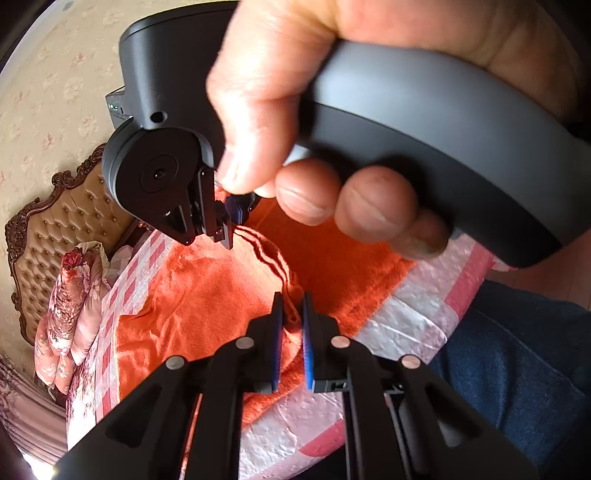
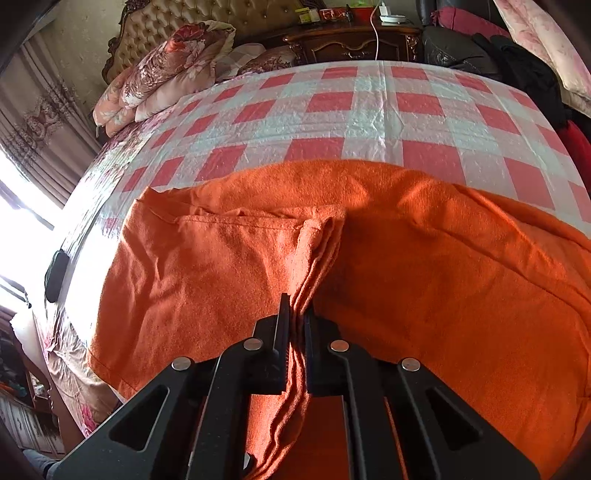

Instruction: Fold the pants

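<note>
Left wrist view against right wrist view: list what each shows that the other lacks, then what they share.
Only the left wrist view: the right gripper from outside, the hand holding it, and a blue-trousered leg.
Only the right wrist view: a dark wooden nightstand with a white cable, and a bright window at left.
Both: orange pants on the checked bedspread, a tufted headboard, floral bedding, and each view's own gripper shut on orange fabric, the left gripper.

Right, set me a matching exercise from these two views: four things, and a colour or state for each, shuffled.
Things:
1. pants
2. bedspread
3. headboard
4. right gripper

Colour or state:
a. tufted tan
b. shut on cloth
c. orange
d. pink and white checks

Pairs: 1-c, 2-d, 3-a, 4-b
</note>
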